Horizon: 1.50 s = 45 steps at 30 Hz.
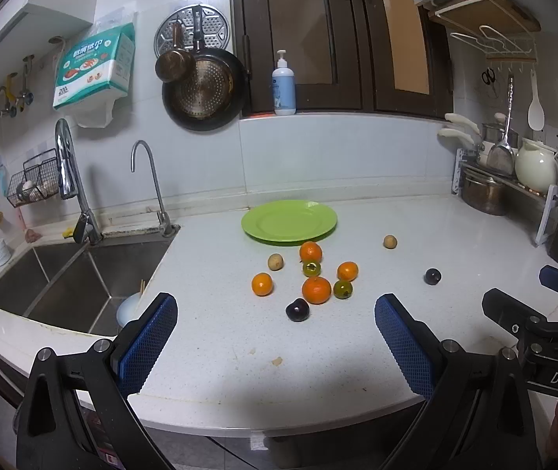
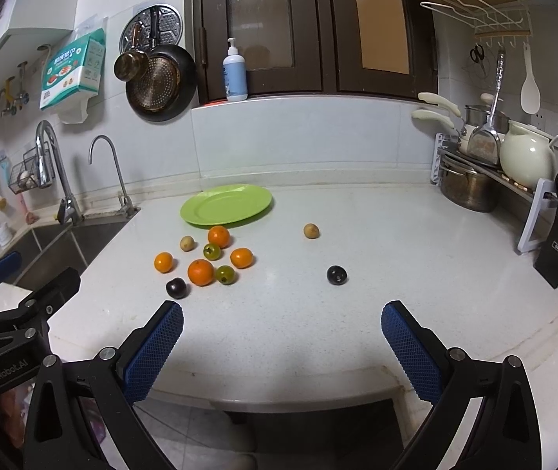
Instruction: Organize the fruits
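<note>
Fruit (image 1: 316, 290) is sitting clustered just before the green plate (image 1: 289, 221), counter (image 2: 396, 274) lying bare rightward. Left gripper (image 1: 276, 342) and right gripper (image 2: 282, 338) are hovering at the near edge, fingers spread apart, gripping nothing.

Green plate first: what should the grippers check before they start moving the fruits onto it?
1. Round green plate has no fruit on it: ok.
2. Left gripper open, holding nothing: ok.
3. Right gripper open, holding nothing: ok.
4. Dark purple plum nearest the left gripper sits apart from the big orange tangerine: ok.
5. Second dark plum lies alone, open counter around it: ok.
6. Whether the fruits will roll when nudged: cannot tell.
</note>
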Available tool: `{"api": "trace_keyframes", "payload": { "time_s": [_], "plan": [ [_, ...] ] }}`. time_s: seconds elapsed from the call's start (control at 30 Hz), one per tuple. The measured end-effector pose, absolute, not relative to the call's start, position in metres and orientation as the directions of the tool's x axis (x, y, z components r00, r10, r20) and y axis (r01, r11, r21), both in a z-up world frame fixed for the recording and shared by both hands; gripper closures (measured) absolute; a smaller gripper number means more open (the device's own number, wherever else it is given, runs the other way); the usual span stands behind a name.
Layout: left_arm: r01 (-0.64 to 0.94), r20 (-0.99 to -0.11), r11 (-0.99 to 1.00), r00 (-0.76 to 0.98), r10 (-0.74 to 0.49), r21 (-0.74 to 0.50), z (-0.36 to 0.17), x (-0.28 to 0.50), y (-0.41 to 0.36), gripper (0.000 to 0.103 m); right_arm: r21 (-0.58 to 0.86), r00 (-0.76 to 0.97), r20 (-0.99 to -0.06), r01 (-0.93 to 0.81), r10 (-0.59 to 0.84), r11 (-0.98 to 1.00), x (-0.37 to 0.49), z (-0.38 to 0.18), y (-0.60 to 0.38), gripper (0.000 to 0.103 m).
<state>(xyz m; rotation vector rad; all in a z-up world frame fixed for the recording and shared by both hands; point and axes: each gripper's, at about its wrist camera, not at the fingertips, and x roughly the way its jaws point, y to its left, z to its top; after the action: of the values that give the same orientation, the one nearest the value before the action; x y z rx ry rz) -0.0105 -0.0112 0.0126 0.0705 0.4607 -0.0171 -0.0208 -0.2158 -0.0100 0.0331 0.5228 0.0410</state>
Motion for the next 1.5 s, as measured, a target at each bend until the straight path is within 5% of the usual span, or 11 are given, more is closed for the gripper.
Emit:
{"api": "trace_keyframes", "payload": {
  "time_s": [0.5, 0.77, 1.17, 1.5],
  "plan": [
    [0.036, -0.481, 0.998, 0.876, -0.003, 0.058, -0.008, 0.023, 0.001, 0.001, -0.006, 0.854, -0.515, -0.085, 0.070, 0.996, 0.008, -0.018, -0.201, 0.001],
    [0.088, -0.541, 0.994, 0.840, -0.041, 0.062, -0.026, 0.063, 0.005, 0.014, -0.018, 0.824, -0.552, -0.166, 0.128, 0.986, 0.048, -0.030, -0.183, 0.002],
    [0.194, -0.671, 0.980, 0.733, -0.113, 0.046, -0.070, 0.127, 0.003, 0.041, 0.001, 0.717, -0.667, -0.271, 0.203, 0.963, 0.121, -0.071, -0.160, 0.027],
    [0.273, -0.738, 0.961, 0.655, -0.163, 0.030, -0.098, 0.153, -0.004, 0.051, 0.034, 0.629, -0.738, -0.328, 0.245, 0.944, 0.166, -0.100, -0.147, 0.047]
  ]
}}
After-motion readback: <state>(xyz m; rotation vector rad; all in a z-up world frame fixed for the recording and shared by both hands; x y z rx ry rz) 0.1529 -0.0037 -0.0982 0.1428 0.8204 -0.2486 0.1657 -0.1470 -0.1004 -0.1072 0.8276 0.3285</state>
